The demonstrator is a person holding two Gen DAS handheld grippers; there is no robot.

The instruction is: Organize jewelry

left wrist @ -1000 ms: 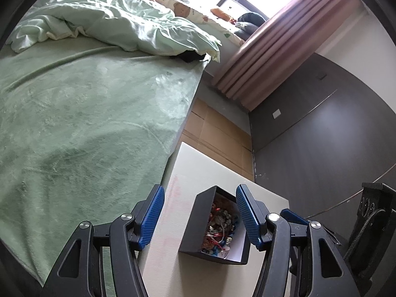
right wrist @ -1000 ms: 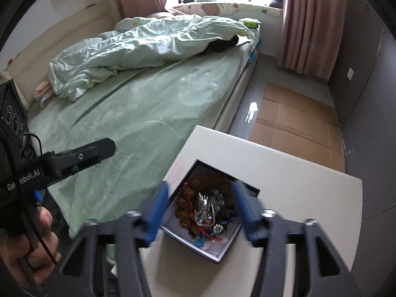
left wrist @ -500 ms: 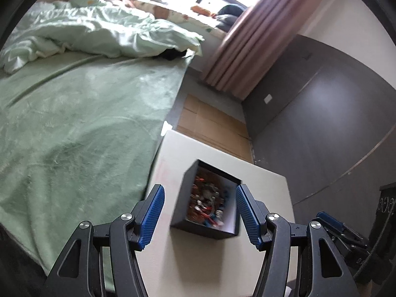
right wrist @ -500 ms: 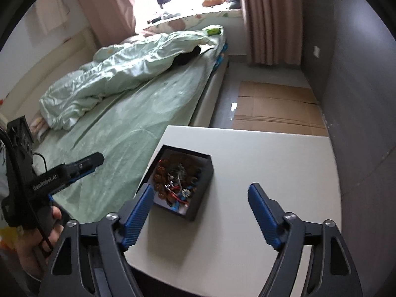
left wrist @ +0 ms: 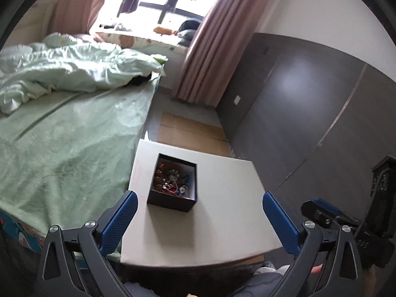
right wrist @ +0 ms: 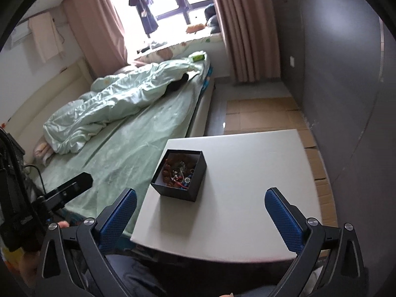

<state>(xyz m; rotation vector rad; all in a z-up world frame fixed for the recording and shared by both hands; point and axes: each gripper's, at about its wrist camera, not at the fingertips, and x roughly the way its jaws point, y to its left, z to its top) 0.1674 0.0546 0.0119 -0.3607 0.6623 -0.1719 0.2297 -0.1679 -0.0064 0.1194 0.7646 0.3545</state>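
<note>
A small black open box [left wrist: 173, 185] full of tangled beads and jewelry sits on a white table [left wrist: 222, 222]. It also shows in the right wrist view [right wrist: 180, 174]. My left gripper [left wrist: 198, 215] is wide open and empty, held above the table's near edge, short of the box. My right gripper [right wrist: 200, 212] is wide open and empty, also back near the table's front edge. The right gripper's body shows at the right of the left wrist view [left wrist: 326, 215]. The left gripper's body shows at the left of the right wrist view [right wrist: 66, 190].
A bed with a green sheet [left wrist: 61, 148] and rumpled duvet [right wrist: 111, 104] runs along the table's left side. A dark wall [left wrist: 309, 123] stands to the right. Cardboard sheets [right wrist: 262, 109] cover the floor beyond the table. Pink curtains [left wrist: 205, 57] hang by the window.
Both grippers have pulled back and up from around the box and opened wide. The box stays on the table, now farther ahead of both.
</note>
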